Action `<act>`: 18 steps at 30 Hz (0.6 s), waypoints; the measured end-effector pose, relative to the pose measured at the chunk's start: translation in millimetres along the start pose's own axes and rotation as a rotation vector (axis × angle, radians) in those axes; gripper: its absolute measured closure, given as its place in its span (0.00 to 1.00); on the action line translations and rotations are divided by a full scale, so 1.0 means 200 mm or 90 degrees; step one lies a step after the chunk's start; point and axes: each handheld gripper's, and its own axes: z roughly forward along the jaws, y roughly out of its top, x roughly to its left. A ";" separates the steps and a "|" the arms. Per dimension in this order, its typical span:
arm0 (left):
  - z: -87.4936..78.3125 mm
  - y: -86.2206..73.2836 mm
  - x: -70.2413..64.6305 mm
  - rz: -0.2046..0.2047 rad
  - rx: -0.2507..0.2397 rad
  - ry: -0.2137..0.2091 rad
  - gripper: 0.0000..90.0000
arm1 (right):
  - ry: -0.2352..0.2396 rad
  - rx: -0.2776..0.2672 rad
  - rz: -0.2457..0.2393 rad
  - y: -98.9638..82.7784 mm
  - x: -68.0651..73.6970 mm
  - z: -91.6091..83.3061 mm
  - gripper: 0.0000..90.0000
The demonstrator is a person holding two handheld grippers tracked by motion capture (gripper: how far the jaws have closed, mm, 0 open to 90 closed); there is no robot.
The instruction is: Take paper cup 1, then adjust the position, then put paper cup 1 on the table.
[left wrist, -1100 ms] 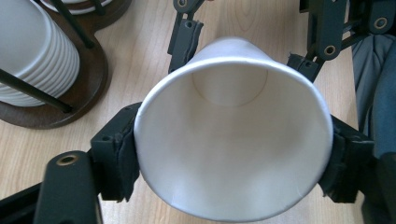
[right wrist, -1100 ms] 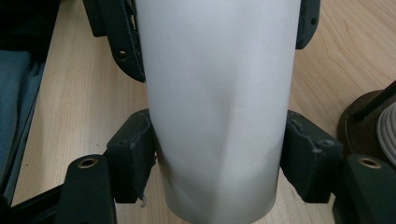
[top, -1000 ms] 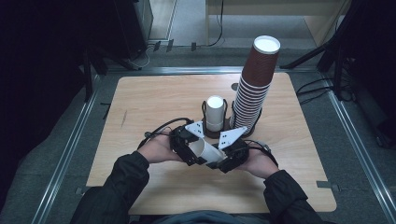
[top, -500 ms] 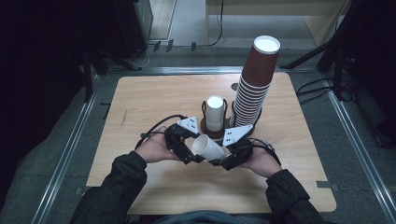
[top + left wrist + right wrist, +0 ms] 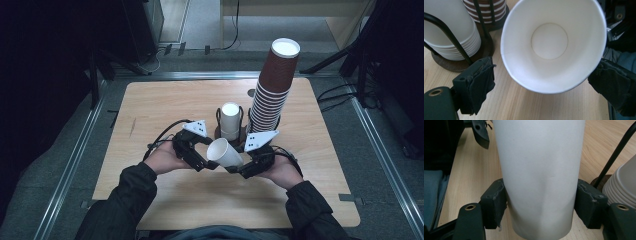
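Since 1 second ago the left gripper has let go of the white cup's mouth and drawn back to the left; its jaws have just been opening and now stand apart, the rim between them but clear of both pads. Neither hand has otherwise shifted much.

Largest is the table, a pale wood-grain board with rounded corners. On its far right rises the brown stack, a tall, leaning column of ribbed paper cups with a white lip at the top. Left of it, the white stack sits low in a black wire holder on a round dark base.

Near the middle, the right gripper is clamped on the cup's smooth, tapered paper wall close to its base, with worn black pads pressed on both sides. That cup lies tilted above the table, its round mouth turned toward the left gripper, its flat disc bottom visible inside.
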 end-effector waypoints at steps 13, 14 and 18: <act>0.02 0.01 -0.01 -0.017 -0.038 -0.005 0.08 | 0.000 -0.027 0.011 0.00 0.00 0.00 0.36; 0.03 0.02 -0.01 -0.021 -0.043 -0.008 0.08 | 0.002 -0.029 0.012 0.00 0.00 0.00 0.36; 0.03 0.02 -0.01 -0.026 -0.055 -0.007 0.08 | 0.007 -0.040 0.017 0.00 0.00 0.00 0.36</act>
